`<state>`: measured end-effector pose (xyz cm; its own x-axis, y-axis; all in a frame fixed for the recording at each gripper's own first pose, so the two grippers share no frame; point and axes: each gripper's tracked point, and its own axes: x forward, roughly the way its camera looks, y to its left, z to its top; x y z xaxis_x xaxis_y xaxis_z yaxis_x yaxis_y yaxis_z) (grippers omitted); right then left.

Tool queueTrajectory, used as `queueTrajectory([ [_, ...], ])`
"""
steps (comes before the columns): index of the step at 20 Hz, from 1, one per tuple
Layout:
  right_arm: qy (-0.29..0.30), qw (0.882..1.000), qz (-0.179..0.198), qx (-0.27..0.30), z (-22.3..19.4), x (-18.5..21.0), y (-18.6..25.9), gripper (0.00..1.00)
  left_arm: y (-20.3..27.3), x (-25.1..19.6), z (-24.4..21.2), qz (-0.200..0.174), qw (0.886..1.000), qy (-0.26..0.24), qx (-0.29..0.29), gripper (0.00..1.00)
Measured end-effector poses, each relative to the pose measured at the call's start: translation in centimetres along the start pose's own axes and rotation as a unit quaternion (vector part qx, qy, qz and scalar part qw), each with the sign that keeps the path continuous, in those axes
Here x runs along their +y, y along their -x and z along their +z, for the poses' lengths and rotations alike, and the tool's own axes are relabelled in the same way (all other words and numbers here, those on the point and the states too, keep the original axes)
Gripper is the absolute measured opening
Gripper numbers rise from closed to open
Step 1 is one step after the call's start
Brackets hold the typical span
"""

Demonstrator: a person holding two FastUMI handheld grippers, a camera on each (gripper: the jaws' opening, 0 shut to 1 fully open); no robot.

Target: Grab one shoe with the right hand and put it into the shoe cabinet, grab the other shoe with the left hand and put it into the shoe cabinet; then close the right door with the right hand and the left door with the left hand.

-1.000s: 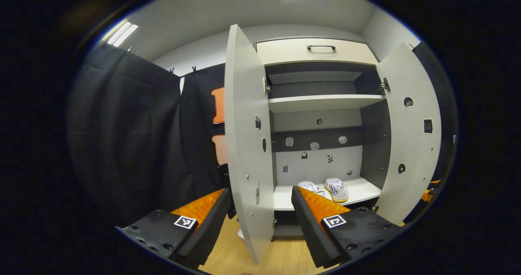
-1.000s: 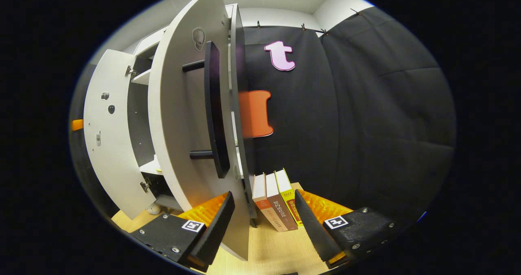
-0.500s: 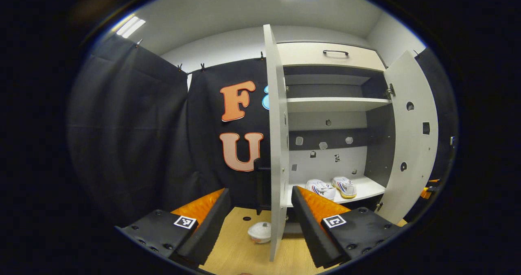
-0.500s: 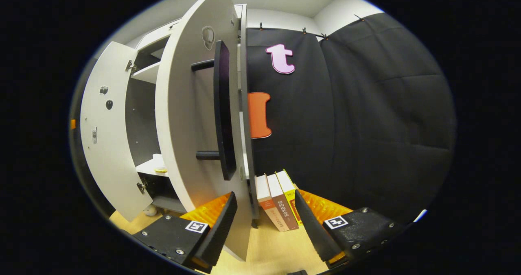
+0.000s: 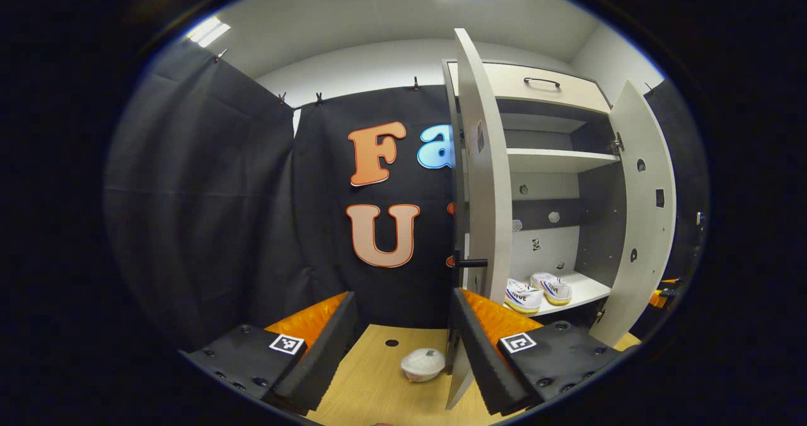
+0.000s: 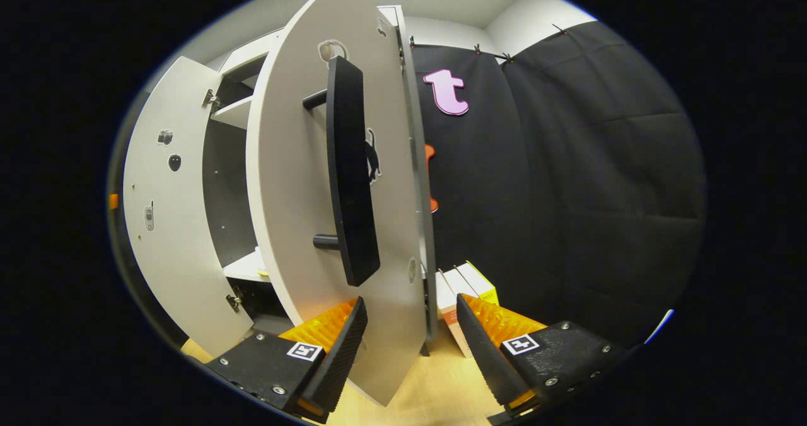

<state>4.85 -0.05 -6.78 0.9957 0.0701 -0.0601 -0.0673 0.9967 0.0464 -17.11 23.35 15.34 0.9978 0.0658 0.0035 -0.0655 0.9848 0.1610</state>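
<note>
1. Both shoes (image 5: 539, 290) are already sitting side by side on the cabinet's bottom shelf (image 5: 583, 287), so only the doors look left to do.
2. The right claw (image 6: 408, 350) is wide open with the right door (image 6: 296, 180) edge sitting between its fingers, below the long black handle (image 6: 350, 174). Looks like it's set up to push the door, not grab it.
3. The left claw (image 5: 400, 344) is spread wide too, holding nothing. The left door (image 5: 488, 180) stands edge-on right by its finger, probably lined up for its turn.
4. A small white bowl (image 5: 422, 363) is on the floor near that door.

White shoes (image 5: 539, 290) sit inside the cabinet (image 5: 548, 161), doors (image 5: 485, 180) ajar.
</note>
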Motion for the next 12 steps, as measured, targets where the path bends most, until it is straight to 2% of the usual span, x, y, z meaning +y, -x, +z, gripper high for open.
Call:
queueTrajectory([
  [2, -0.004, 1.000, 0.003, -0.008, -0.2, 1.8, -0.7, 0.88, -0.7, 0.3, -0.5, -0.008, 1.000, -0.002, 0.006, 0.99],
  [7, -0.011, 1.000, 0.012, -0.022, -0.6, 6.0, -3.7, 0.89, -2.1, 2.1, -0.6, -0.017, 1.000, 0.001, 0.002, 0.95],
  [8, -0.006, 1.000, 0.014, -0.026, -0.4, 7.0, -4.5, 0.99, -2.3, 2.6, -1.0, -0.016, 1.000, 0.003, 0.006, 0.95],
  [9, -0.002, 0.999, 0.018, -0.026, -0.5, 7.9, -5.4, 0.99, -2.5, 3.0, -1.2, -0.015, 1.000, 0.005, 0.008, 0.95],
  [10, 0.001, 0.999, 0.020, -0.026, -0.4, 8.7, -6.3, 0.90, -2.8, 3.5, -1.3, -0.013, 1.000, 0.006, 0.012, 0.95],
  [12, 0.010, 0.999, 0.020, -0.029, 0.1, 9.9, -7.4, 0.90, -2.9, 4.3, -1.7, -0.009, 1.000, 0.009, 0.015, 0.97],
])
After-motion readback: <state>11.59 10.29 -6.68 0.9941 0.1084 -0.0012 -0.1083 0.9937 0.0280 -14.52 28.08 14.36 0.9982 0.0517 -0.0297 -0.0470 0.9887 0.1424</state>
